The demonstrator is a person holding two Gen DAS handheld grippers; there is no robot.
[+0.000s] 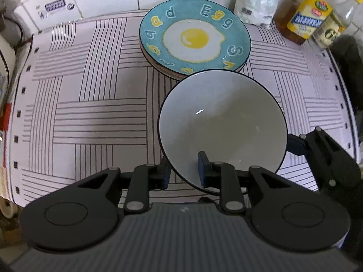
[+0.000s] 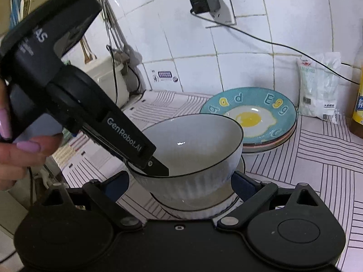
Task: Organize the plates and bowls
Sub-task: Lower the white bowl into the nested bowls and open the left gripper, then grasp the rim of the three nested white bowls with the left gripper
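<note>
two grippers are engaged: left gripper (image 1: 185,174) is clamped on the white bowl (image 1: 221,127) rim for nesting; right gripper (image 2: 179,185) fingers are spread wide around the lower bowl (image 2: 204,208), seemingly to steady it.

Left wrist view steeply down, right wrist view lower, perhaps shallower, both close, sharing bowl (image 1: 222,122), egg plate (image 2: 251,115)

Oil bottle (image 1: 305,18), white bag (image 1: 256,2), charger (image 2: 205,3)

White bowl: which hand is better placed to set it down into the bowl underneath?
Left. The left tool already pinches the rim of the white bowl, right above the lower bowl. The right tool only straddles both bowls; I cannot tell whether it grips.
</note>
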